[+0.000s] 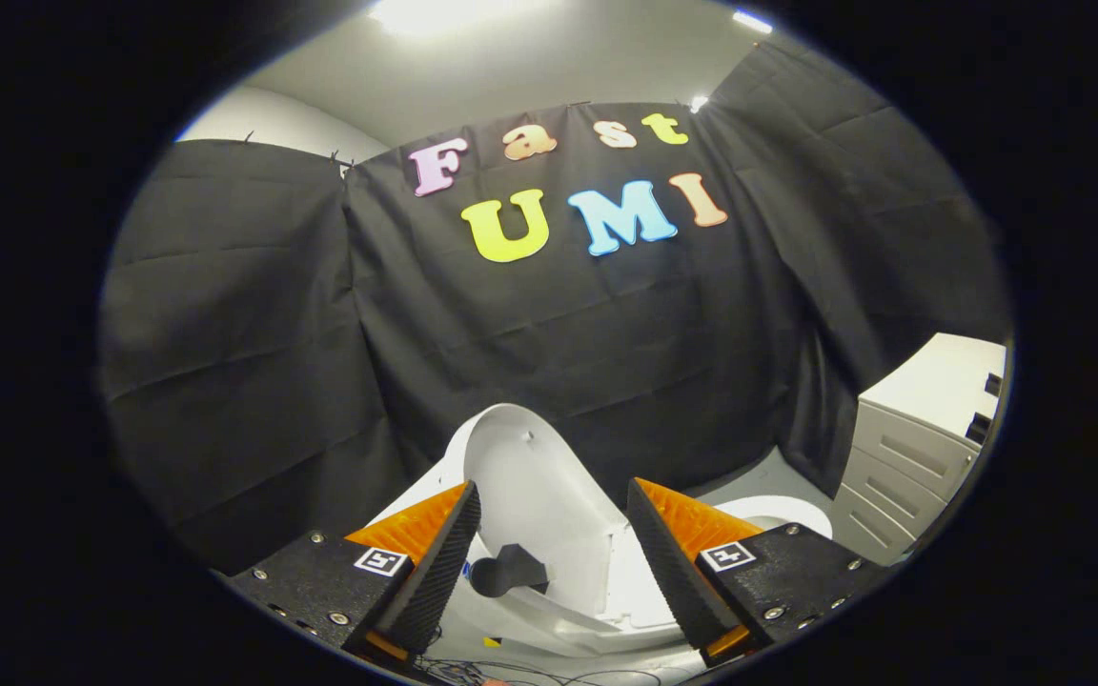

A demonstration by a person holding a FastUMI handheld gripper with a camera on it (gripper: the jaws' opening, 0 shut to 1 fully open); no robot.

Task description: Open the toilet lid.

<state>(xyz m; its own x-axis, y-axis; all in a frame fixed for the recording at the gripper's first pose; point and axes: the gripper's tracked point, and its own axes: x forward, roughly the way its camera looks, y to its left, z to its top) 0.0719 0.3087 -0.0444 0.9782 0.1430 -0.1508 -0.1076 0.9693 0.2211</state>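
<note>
Gripper (554, 495) spread wide, gripping nothing. Small square black-and-white marker tags (384, 561) on both finger mounts, patterns only, no readable words. Toilet lid (535, 476) raised and leaning back toward the black cloth wall (320, 333), white, glossy, rounded, seen between and just beyond the fingers (435, 562). Toilet (778, 514) below. Pale drawer cabinet (921, 457) beside it.

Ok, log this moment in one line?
claw: open, empty | toilet lid: raised, just ahead between fingers | drawer cabinet: right of toilet
</note>
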